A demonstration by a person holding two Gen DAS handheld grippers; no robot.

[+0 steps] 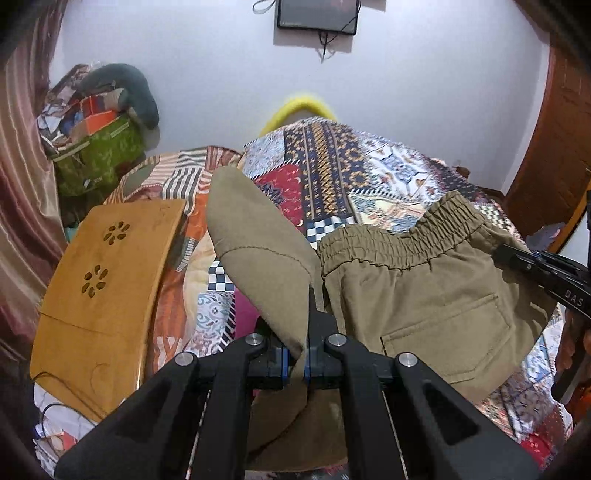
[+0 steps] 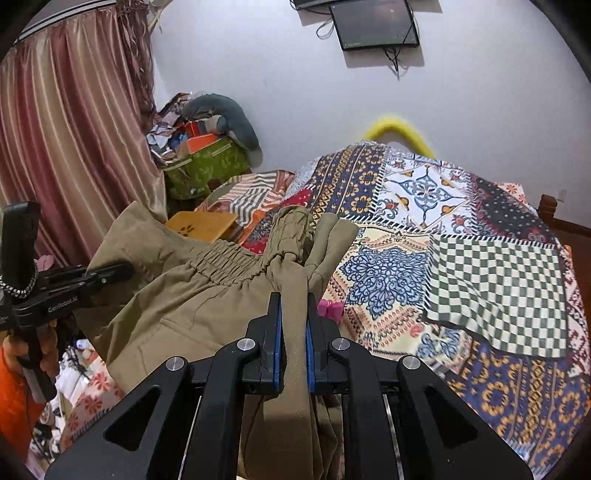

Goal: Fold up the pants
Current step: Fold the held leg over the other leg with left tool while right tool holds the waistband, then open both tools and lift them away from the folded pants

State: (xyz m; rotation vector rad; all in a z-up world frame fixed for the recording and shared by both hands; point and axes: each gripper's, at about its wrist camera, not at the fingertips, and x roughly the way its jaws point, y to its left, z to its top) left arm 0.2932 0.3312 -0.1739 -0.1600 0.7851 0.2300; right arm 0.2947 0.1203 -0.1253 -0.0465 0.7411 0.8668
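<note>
Left tongs point(image 1: 295, 354) and right tongs point(image 2: 294, 332) clenched on khaki pants point(image 1: 424, 295), green bag point(image 2: 207, 170) heaped with clutter

Even, soft indoor light fills both views, bright on the white wall point(image 1: 406, 92) with no hard glare. The wall screen point(image 2: 375, 24) throws a faint soft shadow down to its left, so light arrives from above and the right. Heavy fisheye bending here: the curtain point(image 2: 70, 140) bows inward, and black vignette eats every corner. Colours on the patchwork bedspread point(image 2: 461, 258) read crisp and saturated. The yellow object point(image 1: 299, 107) by the wall looks smeared, fuzzy at its edges. Deep shade pools under the khaki pants point(image 1: 424, 295), close to the lens.
</note>
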